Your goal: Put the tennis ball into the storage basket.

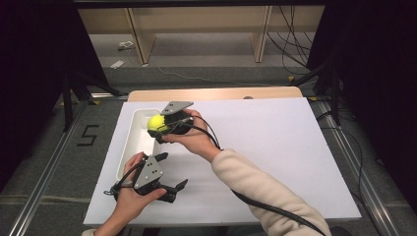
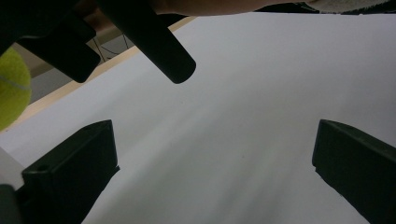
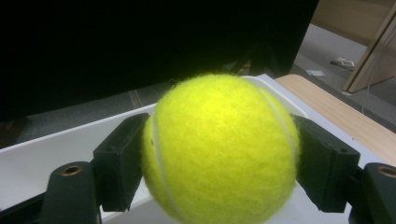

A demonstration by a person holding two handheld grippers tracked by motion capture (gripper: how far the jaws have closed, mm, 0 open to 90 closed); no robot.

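Observation:
A yellow-green tennis ball (image 1: 156,122) is clamped between the jaws of my right gripper (image 1: 161,129), held just over the far end of a long white tray (image 1: 129,147). In the right gripper view the ball (image 3: 219,147) sits between both black pads, with the tray (image 3: 42,154) below it. My left gripper (image 1: 173,173) rests low near the table's front left, jaws spread wide with nothing between them. In the left gripper view my left gripper (image 2: 212,163) faces bare white sheet, and an edge of the ball (image 2: 11,88) shows at far left.
A white sheet (image 1: 275,147) covers most of the wooden table (image 1: 216,93). Wooden shelving legs (image 1: 140,39) and loose cables (image 1: 295,44) lie on the floor beyond. A cable trails from the right gripper along the sleeve (image 1: 265,196).

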